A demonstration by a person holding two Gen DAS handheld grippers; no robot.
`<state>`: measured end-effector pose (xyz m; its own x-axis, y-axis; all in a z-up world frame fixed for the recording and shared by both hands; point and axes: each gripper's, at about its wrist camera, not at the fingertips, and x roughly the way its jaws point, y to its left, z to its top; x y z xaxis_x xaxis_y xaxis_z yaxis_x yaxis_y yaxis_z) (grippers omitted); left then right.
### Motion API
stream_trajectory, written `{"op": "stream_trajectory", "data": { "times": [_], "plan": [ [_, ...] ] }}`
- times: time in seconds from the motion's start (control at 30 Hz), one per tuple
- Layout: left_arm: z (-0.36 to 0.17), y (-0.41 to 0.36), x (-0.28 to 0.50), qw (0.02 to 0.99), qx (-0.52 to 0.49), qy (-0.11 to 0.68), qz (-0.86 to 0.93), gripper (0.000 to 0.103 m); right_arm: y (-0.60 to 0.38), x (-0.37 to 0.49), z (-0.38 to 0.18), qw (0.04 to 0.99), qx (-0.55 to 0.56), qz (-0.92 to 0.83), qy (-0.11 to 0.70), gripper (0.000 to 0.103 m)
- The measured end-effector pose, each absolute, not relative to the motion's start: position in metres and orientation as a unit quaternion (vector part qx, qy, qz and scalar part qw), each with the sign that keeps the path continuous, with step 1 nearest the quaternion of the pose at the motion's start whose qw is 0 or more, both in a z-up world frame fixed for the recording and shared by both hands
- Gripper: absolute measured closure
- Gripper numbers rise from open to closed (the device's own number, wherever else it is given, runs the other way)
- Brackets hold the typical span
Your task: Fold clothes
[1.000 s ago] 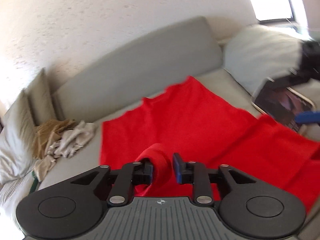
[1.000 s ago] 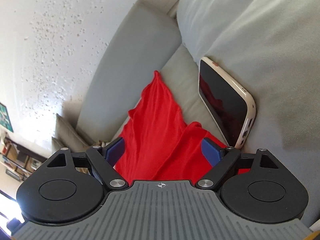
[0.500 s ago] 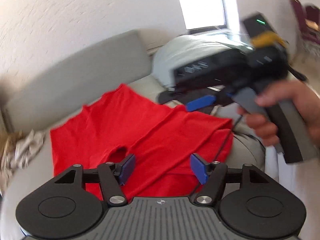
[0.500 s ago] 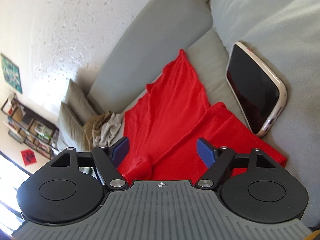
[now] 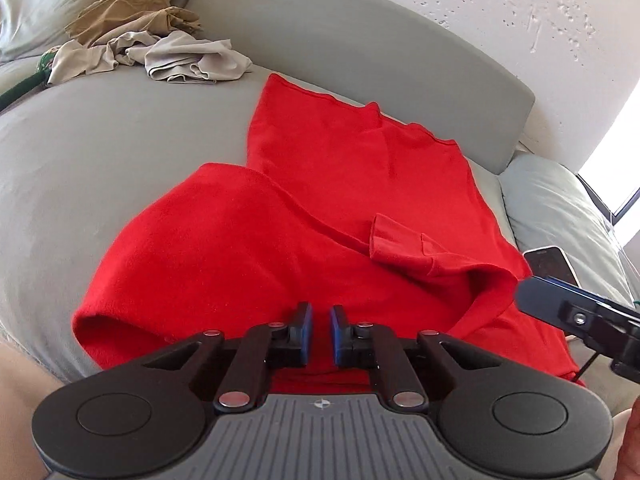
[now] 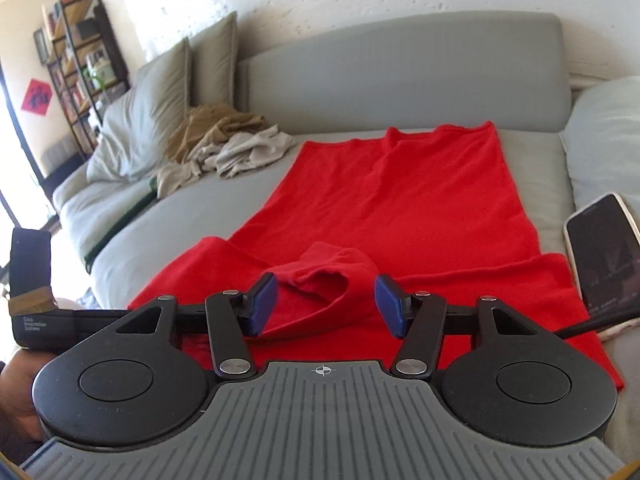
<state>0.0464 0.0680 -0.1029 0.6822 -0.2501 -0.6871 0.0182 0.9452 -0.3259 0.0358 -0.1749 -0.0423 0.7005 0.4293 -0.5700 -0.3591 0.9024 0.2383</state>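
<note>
The near hem of the red garment (image 5: 248,248) is hidden behind the left gripper (image 5: 320,330), whose jaws are closing; whether cloth is pinched between them cannot be told. The phone (image 6: 600,256) is cut off by the right edge of the right wrist view. Items on the far left bookshelf (image 6: 84,52) are blurred beyond reading. Part of the crumpled clothes (image 6: 224,144) is hidden among its own folds.

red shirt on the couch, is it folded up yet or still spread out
Partly folded. The red shirt lies mostly flat along the couch, but its near side parts are turned in over the body, with one sleeve bunched on top.
</note>
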Motion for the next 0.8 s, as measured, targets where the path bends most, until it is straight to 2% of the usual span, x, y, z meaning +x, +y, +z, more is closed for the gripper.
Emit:
{"op": "stream_trajectory", "data": {
  "times": [0.3,0.37,0.43,0.6,0.7,0.73,0.77,0.8],
  "plan": [
    [-0.109,0.075,0.052,0.901,-0.158,0.395,-0.089,0.089,-0.090,0.079,-0.061,0.907,-0.075,0.220,0.352,0.041],
    [-0.109,0.074,0.052,0.902,-0.151,0.394,-0.091,0.089,-0.081,0.085,-0.065,0.905,-0.115,0.210,0.353,0.043],
    [-0.109,0.075,0.053,0.900,-0.158,0.395,-0.092,0.084,-0.073,0.087,-0.067,0.898,-0.166,0.205,0.351,0.047],
    [-0.110,0.080,0.054,0.893,-0.183,0.401,-0.091,0.084,-0.056,0.080,-0.072,0.873,-0.289,0.206,0.335,0.050],
    [-0.110,0.079,0.054,0.894,-0.182,0.400,-0.091,0.084,-0.049,0.080,-0.077,0.864,-0.311,0.210,0.334,0.056],
    [-0.110,0.078,0.053,0.895,-0.179,0.399,-0.091,0.084,-0.046,0.082,-0.080,0.860,-0.319,0.215,0.337,0.060],
    [-0.110,0.078,0.053,0.896,-0.176,0.397,-0.092,0.084,-0.043,0.083,-0.084,0.854,-0.327,0.219,0.339,0.070],
    [-0.110,0.077,0.053,0.897,-0.173,0.396,-0.093,0.084,-0.041,0.084,-0.087,0.850,-0.337,0.220,0.339,0.075]
  ]
}}
